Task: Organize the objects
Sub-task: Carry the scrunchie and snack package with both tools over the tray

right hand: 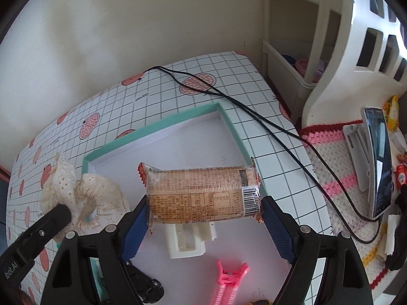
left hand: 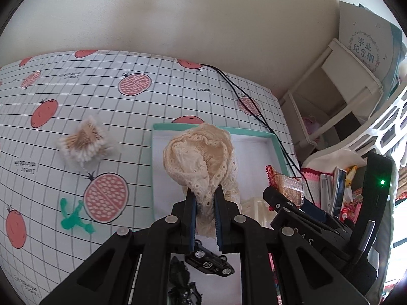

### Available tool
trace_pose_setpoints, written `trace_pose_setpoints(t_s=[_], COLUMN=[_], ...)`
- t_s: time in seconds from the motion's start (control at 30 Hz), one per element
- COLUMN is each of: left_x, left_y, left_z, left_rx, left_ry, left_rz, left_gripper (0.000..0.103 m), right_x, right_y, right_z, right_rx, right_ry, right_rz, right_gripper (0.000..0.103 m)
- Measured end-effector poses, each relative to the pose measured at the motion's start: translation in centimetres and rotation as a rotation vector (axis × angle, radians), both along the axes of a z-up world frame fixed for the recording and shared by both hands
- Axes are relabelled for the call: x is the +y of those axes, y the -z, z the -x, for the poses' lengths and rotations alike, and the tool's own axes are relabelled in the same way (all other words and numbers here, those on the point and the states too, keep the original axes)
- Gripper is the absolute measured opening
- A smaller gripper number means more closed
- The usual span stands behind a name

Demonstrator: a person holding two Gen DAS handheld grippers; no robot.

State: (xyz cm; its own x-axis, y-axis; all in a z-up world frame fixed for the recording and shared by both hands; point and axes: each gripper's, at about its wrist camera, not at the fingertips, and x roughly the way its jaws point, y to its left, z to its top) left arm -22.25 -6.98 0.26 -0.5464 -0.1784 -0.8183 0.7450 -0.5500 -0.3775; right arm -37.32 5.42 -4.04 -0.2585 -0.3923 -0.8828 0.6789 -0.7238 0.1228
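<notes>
Pinching a lace scrunchie (left hand: 201,157), the left gripper (left hand: 205,198) hovers; the right gripper (right hand: 204,218) clamps a barcoded snack pack (right hand: 201,193) lengthwise over the tray (right hand: 229,124), cotton swabs (left hand: 85,142) at ten o'clock.

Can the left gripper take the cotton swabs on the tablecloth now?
Probably not yet: the left gripper is shut on the lace cloth. The cotton swabs lie uncovered, with nothing around them.

At two o'clock in the left wrist view, "毕业纪念册" is printed upside down on a grey-blue booklet (left hand: 366,43). In the right wrist view, "bot.AI" is read at eight o'clock on the black left hand-held gripper (right hand: 15,267). A barcode is carried on the orange plastic snack packet (right hand: 201,193); its fine print cannot be read.
</notes>
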Motion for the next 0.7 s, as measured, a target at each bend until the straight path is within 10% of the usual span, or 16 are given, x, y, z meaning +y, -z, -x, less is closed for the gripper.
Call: trace_pose_setpoints(t_s=[0.7], left_x=[0.2], left_y=[3.6], left_z=[-0.2], left_rx=[-0.071], left_ry=[-0.017], left_rz=[-0.031], left_gripper=[0.014], right_x=[-1.0], right_y=[2.1], right_z=[-0.8], right_rx=[-0.028], right_ry=[-0.009], right_rz=[-0.026], right_gripper=[0.088])
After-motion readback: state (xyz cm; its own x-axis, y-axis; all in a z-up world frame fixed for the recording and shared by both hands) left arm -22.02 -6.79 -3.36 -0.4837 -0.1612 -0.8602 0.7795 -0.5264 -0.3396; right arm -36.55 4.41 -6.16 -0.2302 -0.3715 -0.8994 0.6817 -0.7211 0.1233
